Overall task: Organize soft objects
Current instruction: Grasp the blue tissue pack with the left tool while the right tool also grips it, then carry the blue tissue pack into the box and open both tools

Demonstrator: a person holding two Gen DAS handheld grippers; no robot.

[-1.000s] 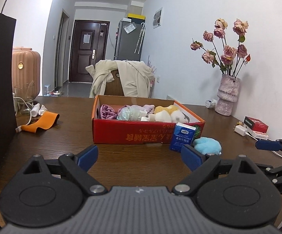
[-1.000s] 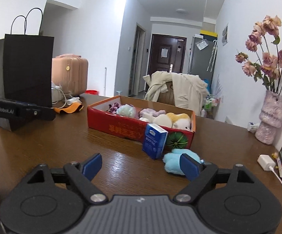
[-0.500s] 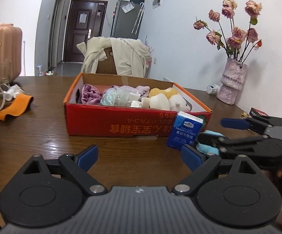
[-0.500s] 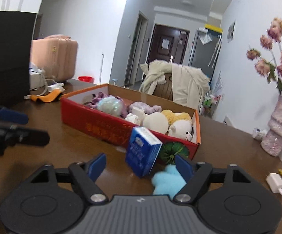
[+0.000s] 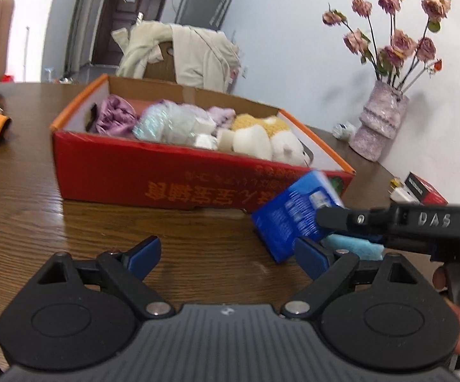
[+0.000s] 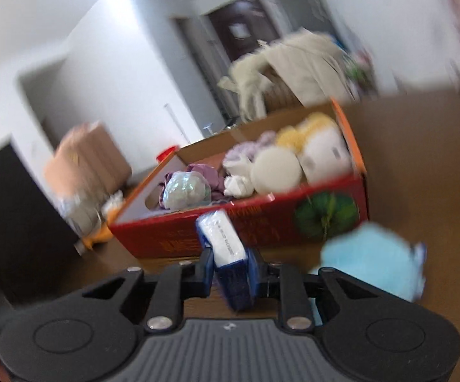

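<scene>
The right gripper (image 6: 230, 265) had its jaws clenched on the blue tissue pack (image 5: 293, 219), tilted just ahead of the red box (image 5: 166, 178) of soft toys. The pack's white print was too blurred to read; the gripper body read "DAS". A light-blue plush (image 6: 370, 258) lay right of those jaws on the desk (image 5: 38, 222). The left gripper (image 5: 226, 254) hovered with jaws released, gripping nothing.

- Tissue pack (image 6: 226, 248) held between right gripper (image 6: 230, 270) fingers.
- Box (image 6: 261, 222) located ahead; plush toy (image 6: 373, 261) to the right.
- Left gripper (image 5: 226, 251) positioned before box.
</scene>
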